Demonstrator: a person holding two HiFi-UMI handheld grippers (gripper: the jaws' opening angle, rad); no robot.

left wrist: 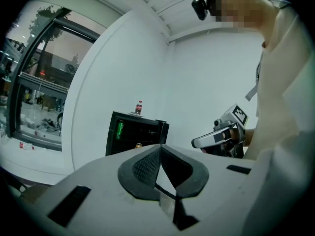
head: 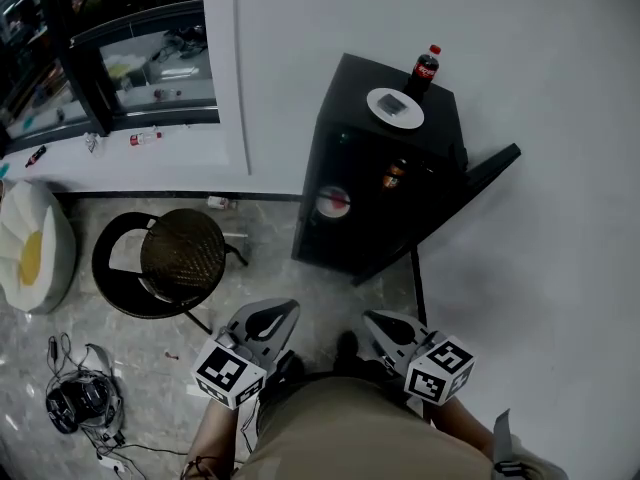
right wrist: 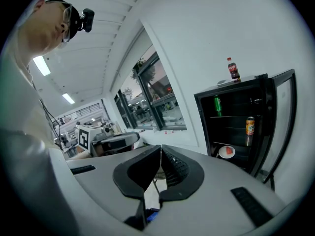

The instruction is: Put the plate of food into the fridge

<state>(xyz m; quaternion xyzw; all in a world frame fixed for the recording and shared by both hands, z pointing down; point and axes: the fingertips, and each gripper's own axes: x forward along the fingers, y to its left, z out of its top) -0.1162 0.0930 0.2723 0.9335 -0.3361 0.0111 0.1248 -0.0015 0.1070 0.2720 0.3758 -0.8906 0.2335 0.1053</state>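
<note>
Both tools are shut & empty. The left gripper (left wrist: 160, 150) has its jaws tip to tip w/ nothing btwn them, and the right gripper (right wrist: 161, 150) is the same. You hold both low, close to your body, well apart from the fridge (head: 350, 98).

Key relation: the fridge stands at approx 12 o'clock from the right gripper and 1 o'clock from the left, so the right is nearer. Its door (head: 490, 163) is open, swung out toward 2 o'clock, and the opening faces you.

The plate of food (head: 322, 204), w/ smth red on it, lies flat on the lower shelf inside. It's round, so no long axis to mind. My read: placing is done and only the door is left. A can (head: 393, 174) stands one shelf up.

A 2nd plate (head: 375, 103) w/ a dark item sits on the fridge top, just beside a cola bottle (head: 424, 71). Can't tell if it's meant too.

The floor (head: 300, 278) is pale marble-look tile, w/ a white wall behind. The stool (head: 180, 258) at 10 o'clock and the cables (head: 75, 398) at 8 o'clock are both off your path.
</note>
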